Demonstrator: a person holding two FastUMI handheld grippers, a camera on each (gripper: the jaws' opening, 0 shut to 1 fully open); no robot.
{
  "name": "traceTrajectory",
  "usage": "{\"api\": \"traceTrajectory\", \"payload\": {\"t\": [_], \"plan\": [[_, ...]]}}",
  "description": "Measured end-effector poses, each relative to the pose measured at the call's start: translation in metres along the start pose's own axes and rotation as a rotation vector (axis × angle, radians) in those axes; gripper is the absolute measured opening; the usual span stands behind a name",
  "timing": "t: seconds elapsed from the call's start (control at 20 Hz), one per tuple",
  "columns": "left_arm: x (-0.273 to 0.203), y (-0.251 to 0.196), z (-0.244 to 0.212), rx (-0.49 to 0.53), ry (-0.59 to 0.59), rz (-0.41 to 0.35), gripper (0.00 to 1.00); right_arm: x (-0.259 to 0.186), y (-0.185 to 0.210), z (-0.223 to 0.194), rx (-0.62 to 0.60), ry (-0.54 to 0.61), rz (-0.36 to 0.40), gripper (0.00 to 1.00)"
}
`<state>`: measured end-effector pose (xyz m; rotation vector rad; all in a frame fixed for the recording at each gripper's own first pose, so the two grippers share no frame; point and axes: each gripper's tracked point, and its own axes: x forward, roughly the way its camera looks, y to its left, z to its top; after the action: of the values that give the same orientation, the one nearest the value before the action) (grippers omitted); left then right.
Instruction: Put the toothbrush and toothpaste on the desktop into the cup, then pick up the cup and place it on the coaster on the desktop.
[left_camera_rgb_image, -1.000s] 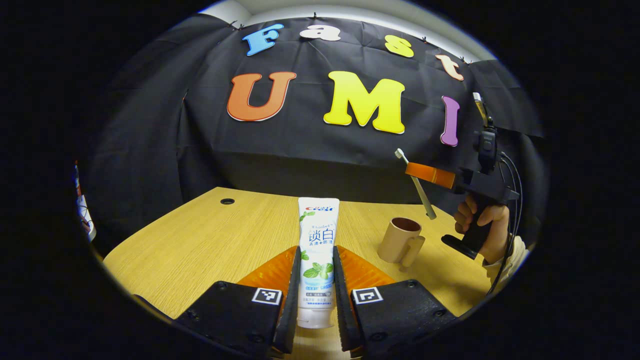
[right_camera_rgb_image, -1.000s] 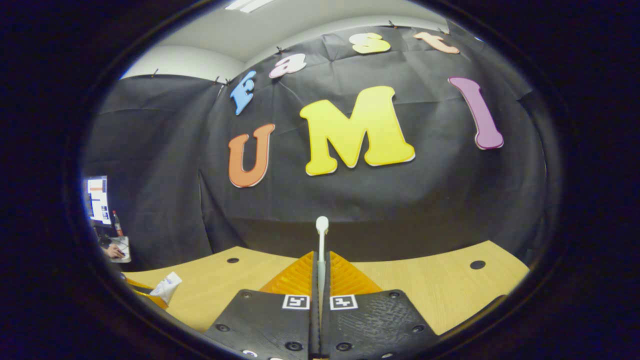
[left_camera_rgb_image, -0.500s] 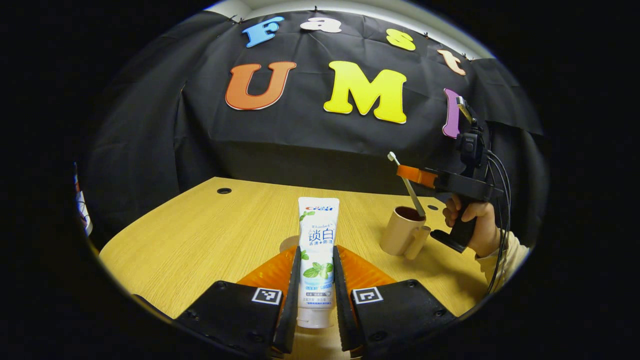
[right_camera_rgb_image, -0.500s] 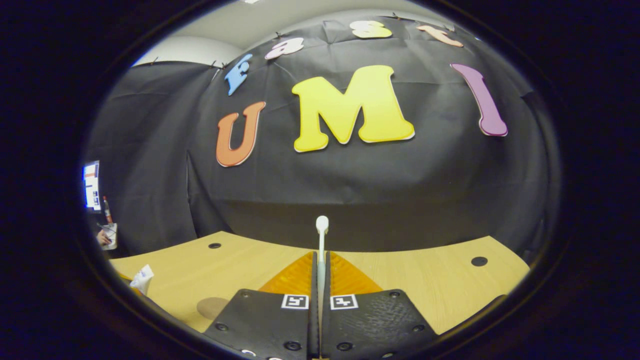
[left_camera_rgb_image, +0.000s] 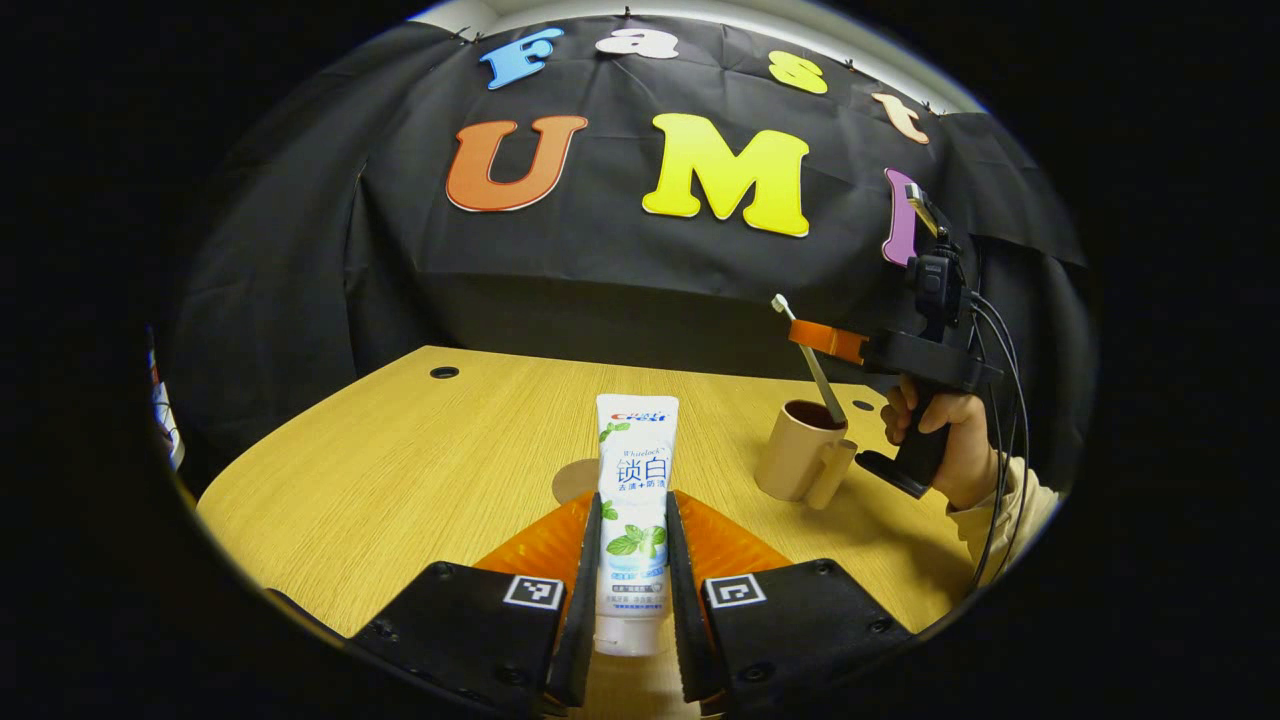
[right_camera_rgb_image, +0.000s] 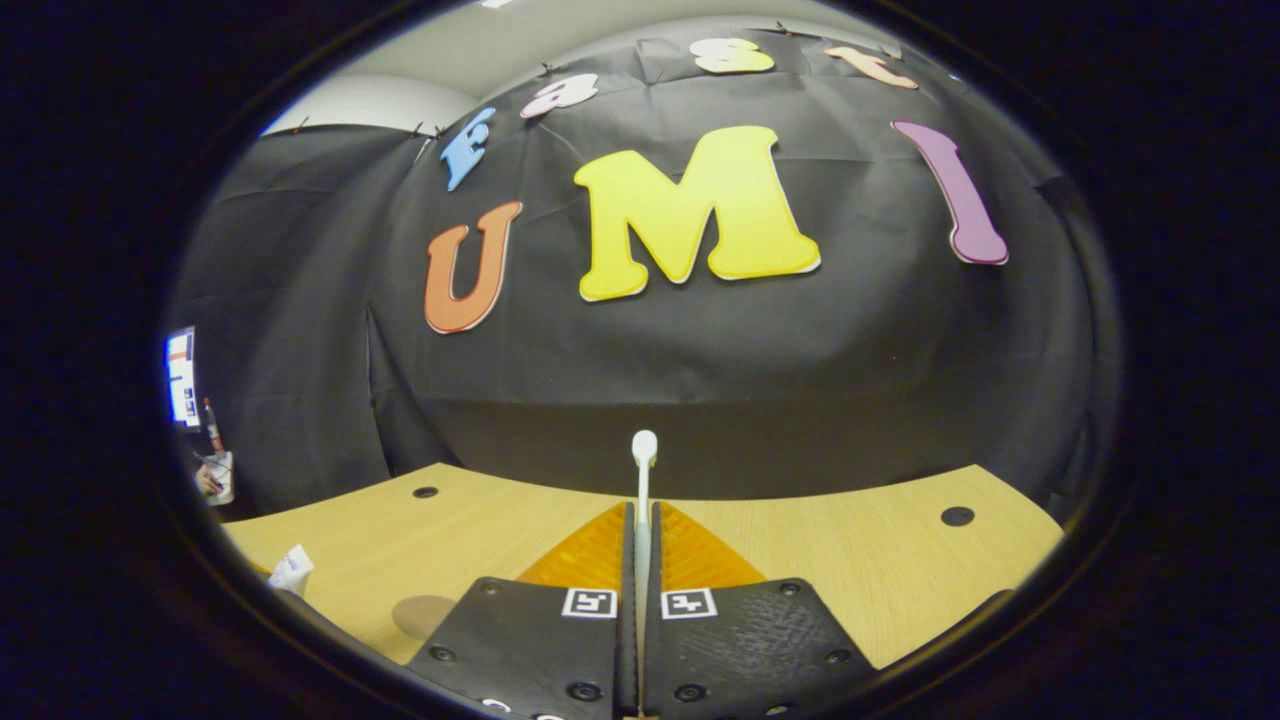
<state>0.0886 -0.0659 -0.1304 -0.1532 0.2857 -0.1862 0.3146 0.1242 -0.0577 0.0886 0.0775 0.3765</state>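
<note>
Beige cup (left_camera_rgb_image: 795, 455) receives toothbrush (left_camera_rgb_image: 812, 362); left tongs (left_camera_rgb_image: 632, 540) clamp toothpaste (left_camera_rgb_image: 634, 500)

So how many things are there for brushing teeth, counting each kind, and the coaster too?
Toothpaste tube: 1, held upright in the left gripper
Toothbrush: 1, held in the right gripper, lower end in the cup
Cup: 1, tan, with a handle
Coaster: 1, round, partly behind the tube
Total: 4

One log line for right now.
left claw: shut on white toothpaste tube | right claw: white toothbrush tip inside tan cup
</note>
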Motion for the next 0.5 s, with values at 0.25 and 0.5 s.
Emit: {"api": "traceTrajectory", "payload": {"t": [0.25,0.5], "plan": [[0.000,0.001,-0.004,-0.001,0.011,0.005,0.37,-0.003,0.002,-0.002,0.004,0.003,0.009,0.02],[0.000,0.000,-0.008,-0.001,0.024,0.010,0.37,-0.011,0.004,-0.004,0.014,0.007,0.017,0.05]]}}
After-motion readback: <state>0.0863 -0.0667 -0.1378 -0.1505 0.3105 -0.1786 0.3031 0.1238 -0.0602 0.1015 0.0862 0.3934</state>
